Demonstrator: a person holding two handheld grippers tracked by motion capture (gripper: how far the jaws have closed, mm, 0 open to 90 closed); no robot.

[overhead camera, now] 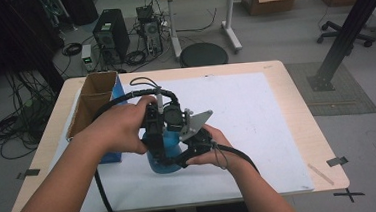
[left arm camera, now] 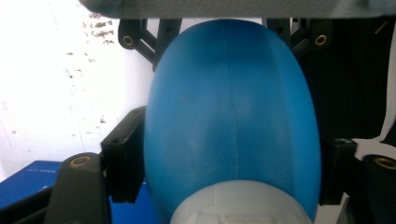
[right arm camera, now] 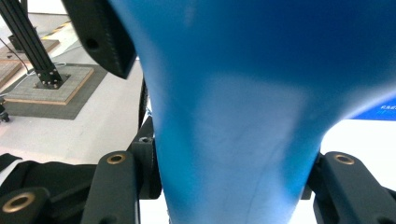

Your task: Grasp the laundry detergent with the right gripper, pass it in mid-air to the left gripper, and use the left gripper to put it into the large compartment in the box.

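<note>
Table (overhead camera: 298, 128), wood-edged, carrying a white mat (overhead camera: 257, 126); both of my tongs work over the mat's near-left part. Behind and to the left of my left tongs an open cardboard box (overhead camera: 93, 100) stands at the table's left edge, with a flat blue box (overhead camera: 110, 156) just beside my left forearm.

Blue bottle (overhead camera: 165, 160): the work piece, standing on the mat directly under and between my two tongs, its broad base toward me in the high view. In the left gripper view its rounded blue body (left arm camera: 231, 116) lies between my two jaws, with a pale whitish cap end (left arm camera: 240, 205) nearest the camera. In the right gripper view its narrower waist (right arm camera: 233, 154) runs up between my jaws.

Left gripper (overhead camera: 153, 126): held from above in my left hand (overhead camera: 122, 125); jaws partly closed, one black pad set against each flank of the bottle body, so I have it gripped.

Right gripper (overhead camera: 191, 143): held in my right hand (overhead camera: 214, 149), coming in from the bottle's right; jaws drawn in tight on the bottle's waist, a pad touching each side.
</note>
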